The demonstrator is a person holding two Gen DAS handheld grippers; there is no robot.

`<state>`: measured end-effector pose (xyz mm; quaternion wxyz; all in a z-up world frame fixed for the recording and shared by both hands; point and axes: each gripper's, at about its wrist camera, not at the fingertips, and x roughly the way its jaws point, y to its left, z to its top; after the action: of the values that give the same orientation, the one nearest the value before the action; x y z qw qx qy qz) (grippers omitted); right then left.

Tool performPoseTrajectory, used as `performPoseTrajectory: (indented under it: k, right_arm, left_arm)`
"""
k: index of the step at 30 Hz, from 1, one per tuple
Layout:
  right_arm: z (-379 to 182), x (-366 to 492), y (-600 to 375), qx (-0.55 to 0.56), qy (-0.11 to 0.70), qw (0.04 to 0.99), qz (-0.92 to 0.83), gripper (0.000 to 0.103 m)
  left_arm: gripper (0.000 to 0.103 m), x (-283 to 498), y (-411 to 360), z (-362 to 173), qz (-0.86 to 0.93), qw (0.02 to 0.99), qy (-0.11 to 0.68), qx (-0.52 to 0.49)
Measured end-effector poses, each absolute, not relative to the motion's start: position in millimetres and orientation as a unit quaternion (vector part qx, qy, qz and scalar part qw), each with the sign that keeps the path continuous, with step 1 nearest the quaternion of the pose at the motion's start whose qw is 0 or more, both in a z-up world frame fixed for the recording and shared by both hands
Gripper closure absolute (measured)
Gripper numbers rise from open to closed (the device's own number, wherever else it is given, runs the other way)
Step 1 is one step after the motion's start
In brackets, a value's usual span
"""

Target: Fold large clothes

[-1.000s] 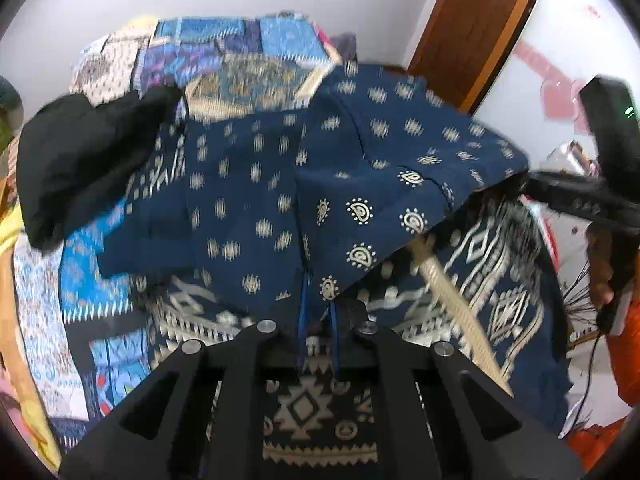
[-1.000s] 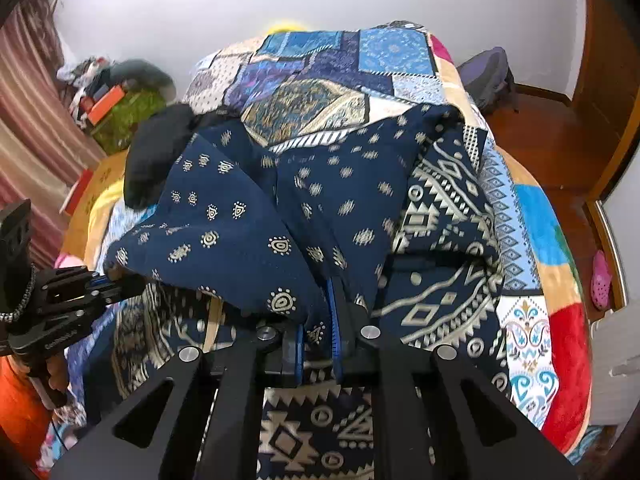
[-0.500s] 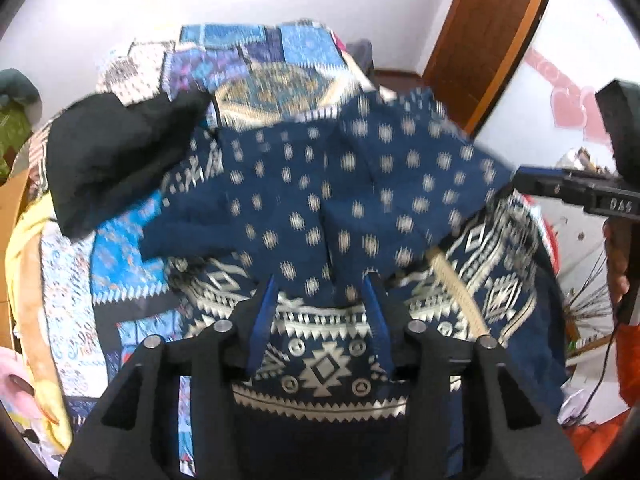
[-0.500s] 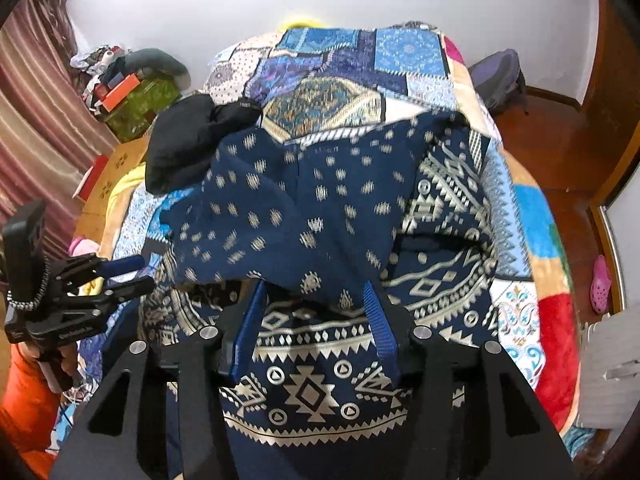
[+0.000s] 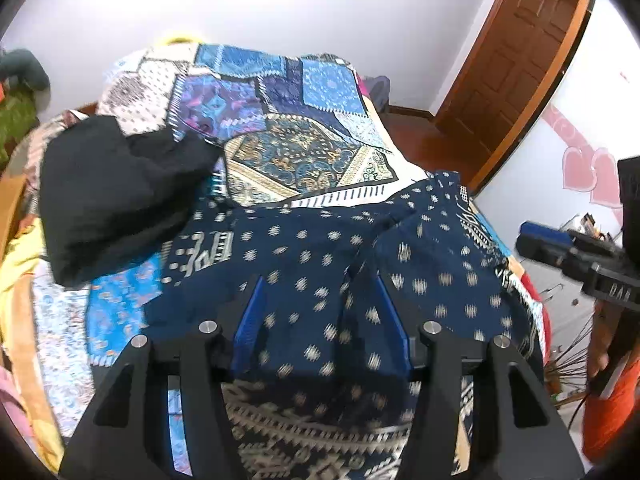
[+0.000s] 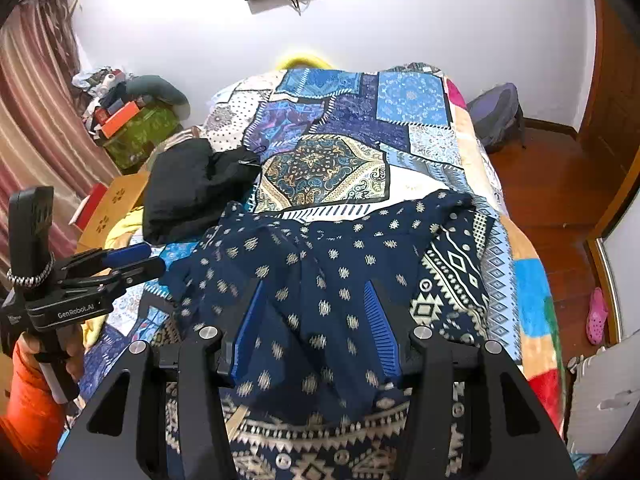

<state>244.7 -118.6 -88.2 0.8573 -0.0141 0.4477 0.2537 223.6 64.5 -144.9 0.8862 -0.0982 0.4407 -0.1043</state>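
Observation:
A navy garment (image 5: 320,256) with pale dots and a geometric border lies folded over on the bed, also visible in the right wrist view (image 6: 332,276). My left gripper (image 5: 319,280) hovers above it; its jaws are opening and the blue pads (image 5: 250,320) press on nothing. My right gripper (image 6: 315,286) hangs open over the same cloth, pads (image 6: 380,320) clear of it. Each gripper shows in the other's view: the left gripper (image 6: 140,260) at the bed's left side, the right gripper (image 5: 528,246) at the right.
A black garment (image 5: 116,188) lies crumpled on the patchwork bedspread (image 5: 304,152) behind the navy one. A brown door (image 5: 516,64) stands at the right. A backpack (image 6: 496,116) and a pink shoe (image 6: 596,316) sit on the wooden floor. A green box (image 6: 140,128) and curtain (image 6: 36,120) are at the left.
Both grippers were shut on the navy cloth's lifted edge. They let go, the cloth dropped flat onto the garment, and both grippers rose and drew back with jaws apart.

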Motion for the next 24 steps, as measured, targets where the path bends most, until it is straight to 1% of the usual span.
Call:
performPoseTrajectory:
  k: [6,12,13,14,15,16,21,24]
  right_arm:
    - [-116,257,-112,-0.033,0.473,0.847,0.241,0.056]
    - [-147,253,-112,-0.079,0.497,0.835,0.222,0.056]
    - [-150,249,-112,-0.091,0.495,0.835,0.224,0.055]
    - [-151,245,-112,-0.103,0.49,0.836,0.224,0.047]
    - [-151,244,-112,-0.112,0.485,0.838,0.223,0.04]
    - [-150,242,-113,-0.115,0.483,0.839,0.222,0.039]
    - [-144,246,-118,-0.089,0.498,0.833,0.225,0.038]
    - [-134,248,-126,-0.066,0.494,0.837,0.224,0.038]
  left_arm:
    - [0.049,246,39,-177,-0.139,0.865,0.472,-0.098]
    - [0.048,243,16,-219,-0.157,0.839,0.512,-0.091]
    - [0.046,240,14,-226,-0.158,0.837,0.515,-0.092]
    - [0.044,237,13,-231,-0.156,0.838,0.515,-0.091]
    - [0.044,233,12,-233,-0.152,0.845,0.506,-0.088]
    - [0.042,229,12,-233,-0.149,0.848,0.501,-0.085]
    - [0.042,223,16,-226,-0.146,0.844,0.51,-0.081]
    - [0.042,218,27,-213,-0.136,0.85,0.502,-0.08]
